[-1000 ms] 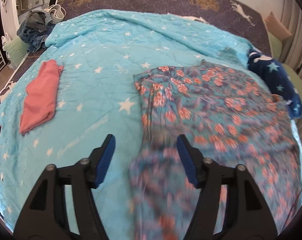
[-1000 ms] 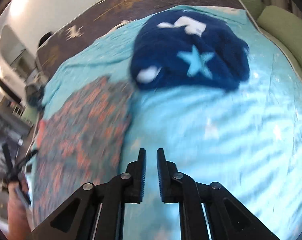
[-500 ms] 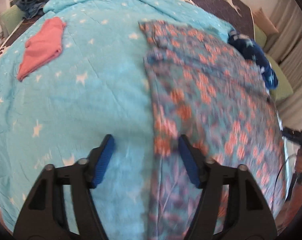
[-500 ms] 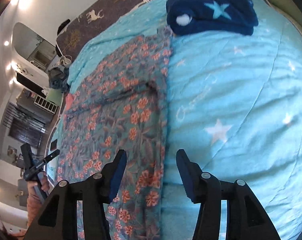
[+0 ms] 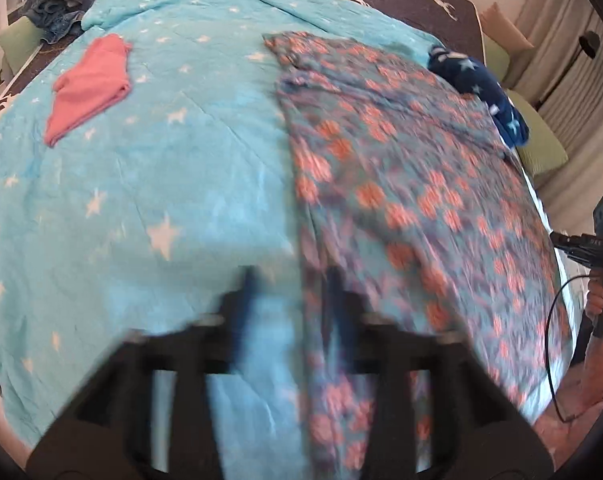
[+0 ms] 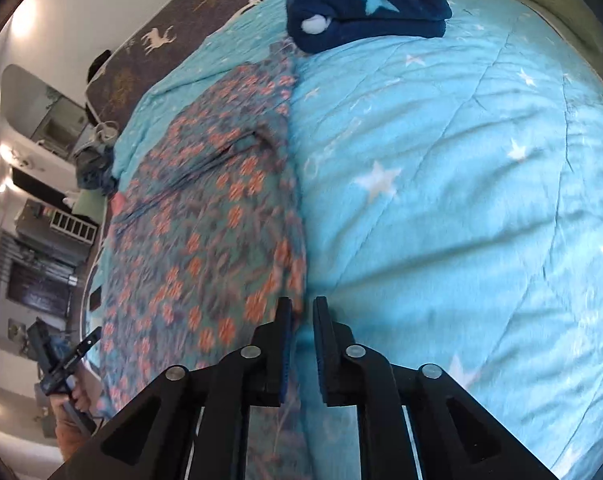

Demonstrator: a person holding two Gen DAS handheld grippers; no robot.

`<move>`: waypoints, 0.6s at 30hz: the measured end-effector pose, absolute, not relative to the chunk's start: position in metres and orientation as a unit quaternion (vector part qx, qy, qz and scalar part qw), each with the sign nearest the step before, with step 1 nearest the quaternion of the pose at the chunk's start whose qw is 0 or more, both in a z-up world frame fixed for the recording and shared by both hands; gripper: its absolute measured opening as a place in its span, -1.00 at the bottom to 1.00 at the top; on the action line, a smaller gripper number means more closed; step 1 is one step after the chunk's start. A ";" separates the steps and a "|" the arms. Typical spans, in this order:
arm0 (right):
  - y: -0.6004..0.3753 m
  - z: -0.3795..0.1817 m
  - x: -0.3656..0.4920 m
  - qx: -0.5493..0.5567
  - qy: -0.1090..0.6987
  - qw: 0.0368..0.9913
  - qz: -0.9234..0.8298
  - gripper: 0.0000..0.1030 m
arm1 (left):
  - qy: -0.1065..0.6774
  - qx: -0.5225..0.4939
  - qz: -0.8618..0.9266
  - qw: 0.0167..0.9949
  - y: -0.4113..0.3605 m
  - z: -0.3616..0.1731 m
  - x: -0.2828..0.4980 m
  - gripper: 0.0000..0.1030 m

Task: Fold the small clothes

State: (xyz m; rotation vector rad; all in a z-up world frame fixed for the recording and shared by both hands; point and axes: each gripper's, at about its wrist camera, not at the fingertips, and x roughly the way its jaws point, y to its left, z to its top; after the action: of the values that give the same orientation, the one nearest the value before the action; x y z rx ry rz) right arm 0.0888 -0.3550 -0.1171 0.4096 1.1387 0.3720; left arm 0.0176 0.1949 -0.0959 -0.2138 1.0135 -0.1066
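A teal garment with orange flowers (image 5: 401, 184) lies spread flat on the star-patterned blue blanket (image 5: 161, 184). It also shows in the right wrist view (image 6: 205, 248). My left gripper (image 5: 291, 292) is blurred, its jaws partly closed around the garment's near left edge. My right gripper (image 6: 299, 312) has its jaws almost together at the garment's near right edge; whether cloth sits between them is unclear.
A folded pink cloth (image 5: 89, 84) lies at the far left of the blanket. A navy star-print fleece (image 6: 365, 4) lies at the far end beside the garment. A pile of denim clothes (image 5: 61, 8) sits at the bed's far left corner.
Both grippers have narrowed from wide open. The right jaws came nearly together at the garment's right edge. The left gripper moved in on the left edge and is in motion blur.
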 end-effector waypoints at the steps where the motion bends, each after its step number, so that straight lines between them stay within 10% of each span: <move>1: -0.356 -0.118 0.080 0.195 0.533 0.804 0.179 -0.64 | 0.485 -0.096 -0.051 0.868 0.192 -0.097 0.011 0.10; 18: -0.366 -0.130 -0.043 0.192 0.557 0.782 0.204 -0.40 | 0.479 -0.186 -0.073 0.855 0.195 -0.101 -0.077 0.10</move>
State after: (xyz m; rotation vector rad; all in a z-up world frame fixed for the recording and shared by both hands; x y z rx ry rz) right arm -0.0435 -0.3665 -0.1299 0.4136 1.2028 0.4396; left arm -0.0774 0.1953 -0.1015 -0.3906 1.0078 -0.1539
